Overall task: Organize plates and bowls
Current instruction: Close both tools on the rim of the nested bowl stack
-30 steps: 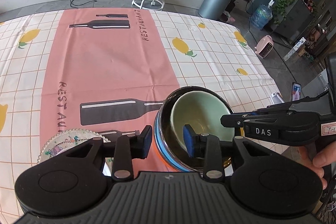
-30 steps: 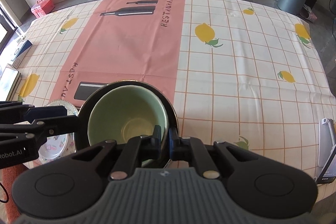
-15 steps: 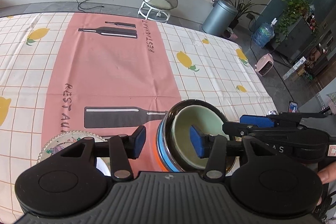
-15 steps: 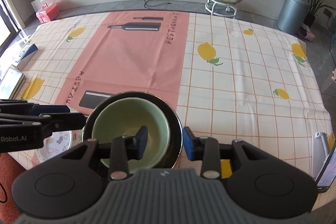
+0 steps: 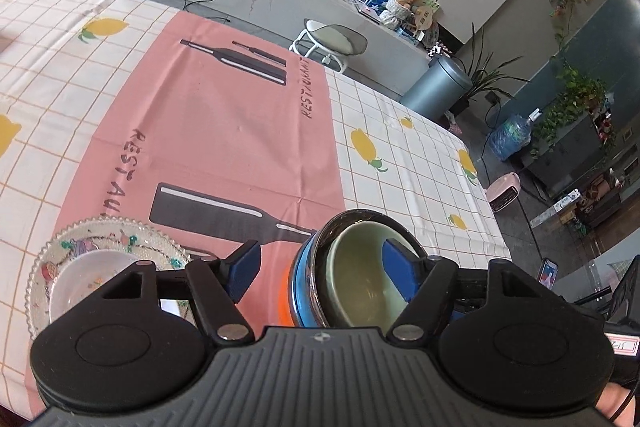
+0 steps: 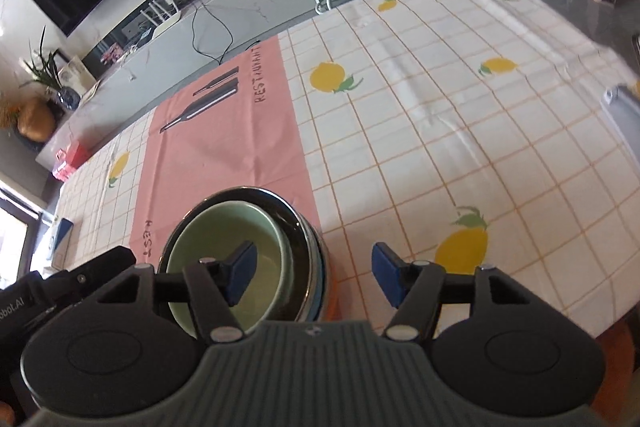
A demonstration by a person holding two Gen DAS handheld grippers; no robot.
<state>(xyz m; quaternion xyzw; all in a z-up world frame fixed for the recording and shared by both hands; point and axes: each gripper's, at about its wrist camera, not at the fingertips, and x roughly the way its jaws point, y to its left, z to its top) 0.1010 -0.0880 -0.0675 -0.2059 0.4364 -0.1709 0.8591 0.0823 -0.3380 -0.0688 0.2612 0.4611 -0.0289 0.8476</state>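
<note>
The pale green ceramic bowl [image 5: 360, 279] sits upright, mouth up, nested inside a larger steel-rimmed bowl with a blue and orange outer wall [image 5: 306, 279], near the front edge of my tabletop [image 5: 400, 131] with its lemon-print checked cloth. The green bowl is glossy and holds nothing. Just left of the stack, a small white bowl [image 5: 90, 279] rests on a clear beaded glass plate with a floral print [image 5: 100, 235]. My left tool [image 5: 320, 267] is spreading apart, its pads astride the stack without pressing it. My right tool [image 6: 314, 273] is opening too, straddling the near rim and gripping nothing.
</note>
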